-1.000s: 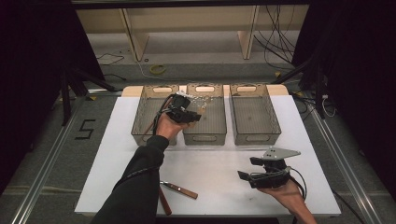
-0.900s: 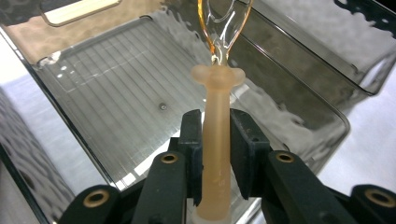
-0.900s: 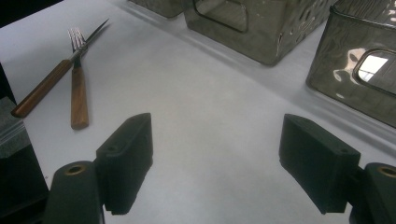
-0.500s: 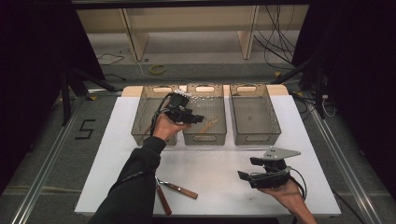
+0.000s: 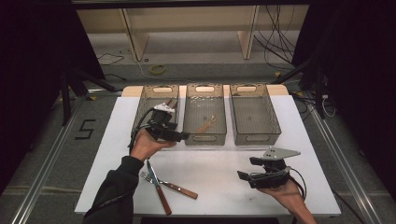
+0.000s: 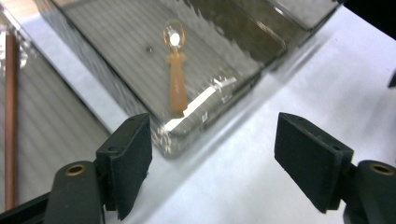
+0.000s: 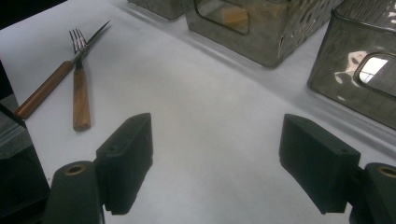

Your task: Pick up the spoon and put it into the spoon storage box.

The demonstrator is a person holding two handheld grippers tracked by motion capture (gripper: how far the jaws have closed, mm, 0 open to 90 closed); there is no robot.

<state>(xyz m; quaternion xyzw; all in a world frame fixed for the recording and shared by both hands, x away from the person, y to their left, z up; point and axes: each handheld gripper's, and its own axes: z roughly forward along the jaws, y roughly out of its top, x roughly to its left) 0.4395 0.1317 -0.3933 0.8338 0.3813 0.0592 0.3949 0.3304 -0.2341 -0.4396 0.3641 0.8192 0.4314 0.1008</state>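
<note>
Three clear bins stand in a row at the back of the white table (image 5: 219, 163). A wooden-handled spoon (image 5: 205, 125) (image 6: 175, 79) lies in the middle bin (image 5: 204, 95). My left gripper (image 5: 183, 136) (image 6: 212, 140) hovers at the near edge of the left bin (image 5: 156, 100) and the middle bin. Its jaws have just been opening and now stand wide with nothing between them. My right gripper (image 5: 247, 170) (image 7: 217, 140) rests open and empty over the near right of the table. A fork (image 5: 170, 185) (image 7: 80, 98) and a knife (image 5: 159, 191) (image 7: 44, 91) lie crossed near the front left.
The right bin (image 5: 253, 95) looks empty. A brown wooden handle (image 6: 10, 116) lies in the left bin. Beyond the table are a wooden shelf frame (image 5: 135, 37), loose cables and a floor marking "5" (image 5: 85, 129). Dark curtains flank both sides.
The left gripper has drawn back from above the middle bin toward the near left, and its jaws have spread. The right hand has stayed put.
</note>
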